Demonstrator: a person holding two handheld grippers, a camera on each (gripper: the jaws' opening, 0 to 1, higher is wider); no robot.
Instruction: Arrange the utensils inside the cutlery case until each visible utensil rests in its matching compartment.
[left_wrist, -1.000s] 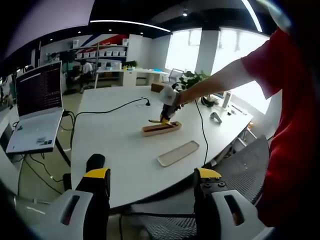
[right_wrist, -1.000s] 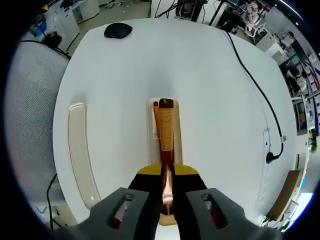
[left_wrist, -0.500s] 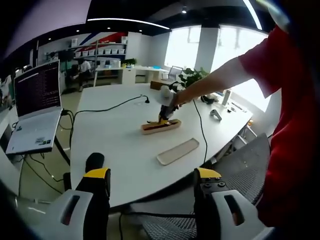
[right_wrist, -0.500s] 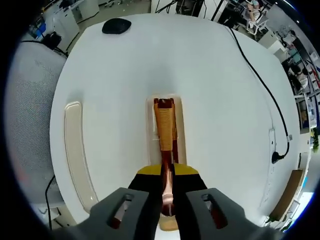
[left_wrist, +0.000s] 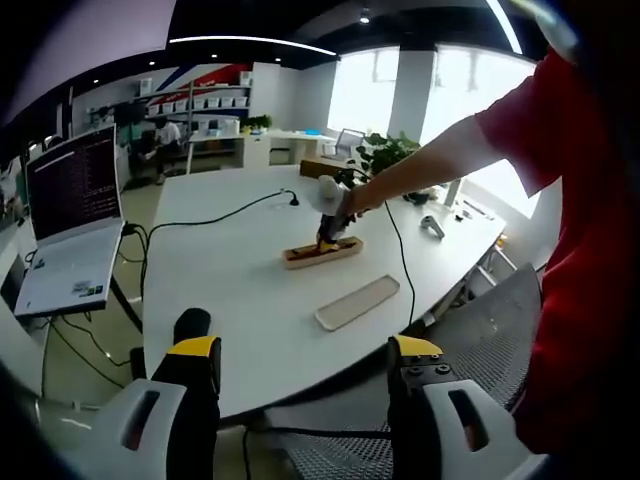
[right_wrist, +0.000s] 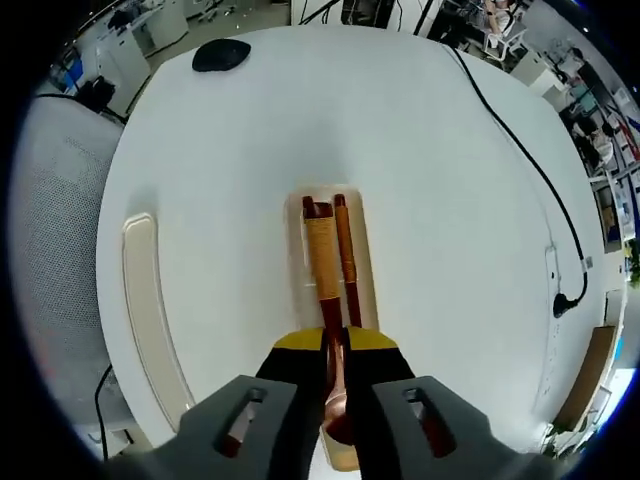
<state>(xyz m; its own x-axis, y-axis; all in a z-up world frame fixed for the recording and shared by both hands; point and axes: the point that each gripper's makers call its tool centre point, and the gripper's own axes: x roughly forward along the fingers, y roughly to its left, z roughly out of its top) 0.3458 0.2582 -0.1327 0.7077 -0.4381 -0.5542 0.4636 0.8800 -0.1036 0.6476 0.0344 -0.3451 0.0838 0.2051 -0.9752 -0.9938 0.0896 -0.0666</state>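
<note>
While the left gripper (left_wrist: 300, 372) hangs near the table's edge with its yellow-tipped jaws spread apart and nothing between them, its view takes in an open laptop (left_wrist: 72, 228) at the far left, a black cable (left_wrist: 215, 216) snaking over the smooth white table (left_wrist: 225, 290), and a person's arm in a red sleeve (left_wrist: 540, 95) reaching in from the right. In the right gripper view, a long, shallow cream lid (right_wrist: 150, 312) with rounded ends lies empty on the left, well apart from the cutlery case (right_wrist: 335, 260) at the centre. That pale, narrow case holds a slim reddish-brown utensil (right_wrist: 346, 260) along its right side. The right gripper (right_wrist: 338, 375) is clenched on a wooden spoon (right_wrist: 324, 270), whose handle, wrapped in tan cord, stretches lengthwise into the case. Farther right, another black cable (right_wrist: 520, 160) curves across the tabletop.
</note>
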